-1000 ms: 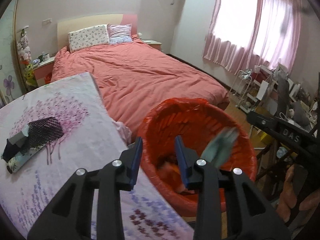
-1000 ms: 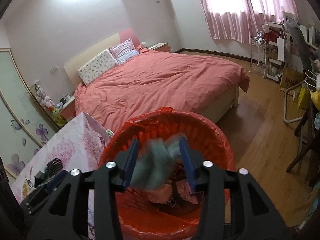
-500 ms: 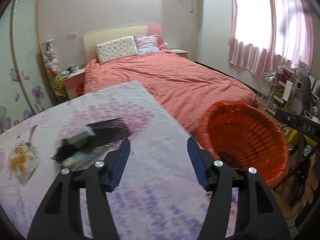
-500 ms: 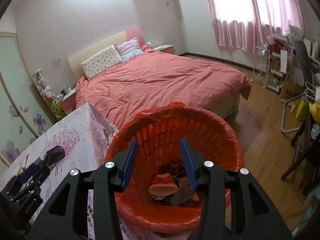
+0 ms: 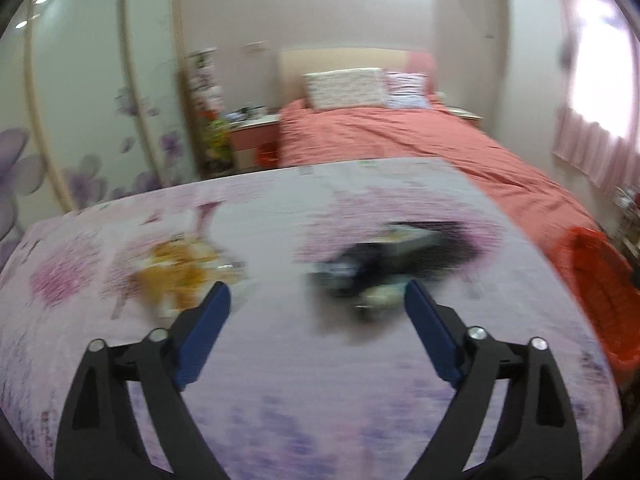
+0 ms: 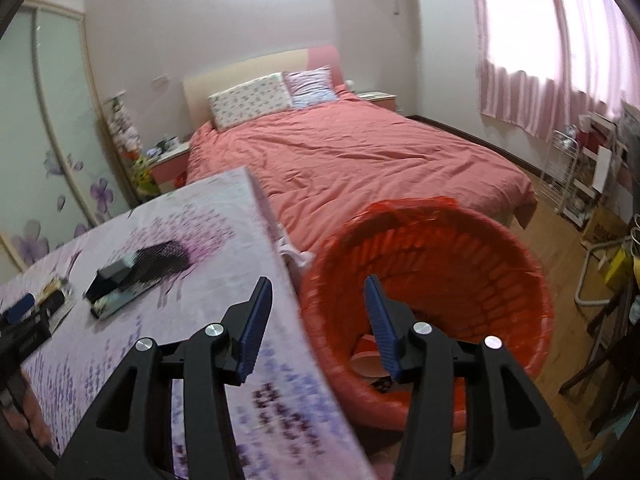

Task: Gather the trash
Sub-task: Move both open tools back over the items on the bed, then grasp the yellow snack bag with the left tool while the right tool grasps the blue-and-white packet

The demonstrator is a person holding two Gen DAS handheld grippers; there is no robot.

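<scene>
My left gripper [image 5: 318, 300] is wide open and empty above the floral table [image 5: 320, 400]. A blurred yellow-orange wrapper [image 5: 176, 270] lies just beyond its left finger. A blurred black hairbrush with small items [image 5: 396, 256] lies beyond its right finger. My right gripper [image 6: 318, 292] is open and empty, straddling the table edge and the red trash basket [image 6: 520, 272]. The basket stands on the floor beside the table and holds a red paper cup [image 6: 366, 356] and scraps. The hairbrush pile [image 6: 140, 268] shows left in the right wrist view. The left gripper [image 6: 24, 320] is there too.
A bed with a coral cover [image 6: 360, 160] stands behind the table and basket. A mirrored wardrobe [image 5: 88, 100] is at the left. A nightstand [image 5: 252, 136] is by the bed. A wire rack [image 6: 568, 172] and chair legs [image 6: 600, 280] stand right on the wooden floor.
My right gripper let a grey-green scrap fall into the basket, then swung left toward the table. My left gripper opened wider and swung left from the basket over the table.
</scene>
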